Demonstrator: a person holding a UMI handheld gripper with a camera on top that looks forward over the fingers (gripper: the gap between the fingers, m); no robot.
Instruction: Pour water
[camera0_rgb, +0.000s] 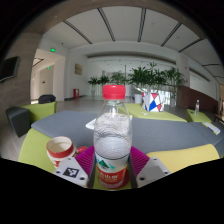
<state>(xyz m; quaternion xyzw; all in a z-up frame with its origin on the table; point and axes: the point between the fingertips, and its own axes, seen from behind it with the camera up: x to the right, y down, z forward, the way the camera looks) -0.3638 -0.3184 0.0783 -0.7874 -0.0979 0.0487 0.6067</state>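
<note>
While the red cap is on the water bottle, no water can be poured; judged from the task, the job is barely begun. The bottle stands upright between the gripper fingers, its lower body hard against the magenta pads on both sides. No gap shows at either side, so the fingers appear closed around it at roughly bottle width. Whether the base rests on the table is hidden.

The paper cup sits just beside the bottle, on the left, close to the left finger, mouth up.

Risks, as judged:
- Tilting with the cap on gives nothing; it must come off first.
- The bottle looks nearly full and its plastic thin. A hard squeeze could push water out once it is uncapped.
- The grip is low on the body, so the tall top may swing or slip during a tilt.
- The cup is light and close; a finger or the bottle could knock it over.

Writing: the bottle's label band is pale, with no legible text. The cup's rim carries a red pattern, unreadable.
</note>
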